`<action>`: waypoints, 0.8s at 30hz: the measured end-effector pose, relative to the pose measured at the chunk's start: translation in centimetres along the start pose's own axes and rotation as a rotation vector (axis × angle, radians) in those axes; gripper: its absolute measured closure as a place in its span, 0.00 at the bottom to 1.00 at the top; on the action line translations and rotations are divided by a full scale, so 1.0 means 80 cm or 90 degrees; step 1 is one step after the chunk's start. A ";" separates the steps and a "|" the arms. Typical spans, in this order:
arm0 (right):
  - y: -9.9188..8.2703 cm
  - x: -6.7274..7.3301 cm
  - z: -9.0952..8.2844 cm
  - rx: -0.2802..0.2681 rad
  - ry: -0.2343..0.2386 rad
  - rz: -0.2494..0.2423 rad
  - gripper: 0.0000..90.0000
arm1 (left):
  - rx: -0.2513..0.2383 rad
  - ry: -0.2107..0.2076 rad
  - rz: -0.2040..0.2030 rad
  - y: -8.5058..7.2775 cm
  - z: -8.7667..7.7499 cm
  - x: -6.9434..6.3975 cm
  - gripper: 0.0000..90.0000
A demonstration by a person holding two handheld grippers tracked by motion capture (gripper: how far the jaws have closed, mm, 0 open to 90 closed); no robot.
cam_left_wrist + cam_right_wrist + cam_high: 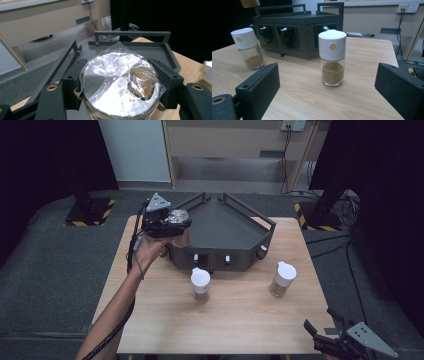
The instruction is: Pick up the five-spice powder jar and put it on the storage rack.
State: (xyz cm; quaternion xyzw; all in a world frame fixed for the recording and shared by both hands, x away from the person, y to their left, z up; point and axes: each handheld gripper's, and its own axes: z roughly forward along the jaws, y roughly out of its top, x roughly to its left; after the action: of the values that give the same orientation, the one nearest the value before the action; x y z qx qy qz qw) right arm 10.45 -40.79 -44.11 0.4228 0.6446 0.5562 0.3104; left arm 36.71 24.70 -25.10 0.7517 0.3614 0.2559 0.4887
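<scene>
The foil-capped jar (120,85) sits clamped in your left tool (167,222), held up in the air at the far left corner of the dark rack (220,227), just above its top tray. The pads (75,82) press on opposite sides of the jar just below its rim, and the crinkled film over the mouth bulges past them. Judge it as a rigid, fairly light container with a smooth, slippery wall; the film cover looks thin and easy to tear, so keep hold on the body and off the top. A brown patch shows under the film, so the contents may shift if you tilt it.

Your right tool (325,332) waits at the near right edge of the desk (240,320) with its jaws standing wide apart and nothing between them. One white-capped spice jar (332,57) stands straight ahead of it, well apart; another white-capped jar (201,284) stands to the left, near the front of the rack. Both look upright.
</scene>
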 end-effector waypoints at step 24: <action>-0.001 -0.002 -0.001 -0.002 0.001 0.007 0.07 | 0.021 0.113 -0.046 -0.016 0.081 0.012 0.37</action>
State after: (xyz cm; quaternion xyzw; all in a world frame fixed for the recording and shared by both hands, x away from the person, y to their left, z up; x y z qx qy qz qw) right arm 10.44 -40.94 -44.19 0.4252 0.6415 0.5597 0.3073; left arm 41.70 22.21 -28.75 0.7204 0.4344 0.2976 0.4514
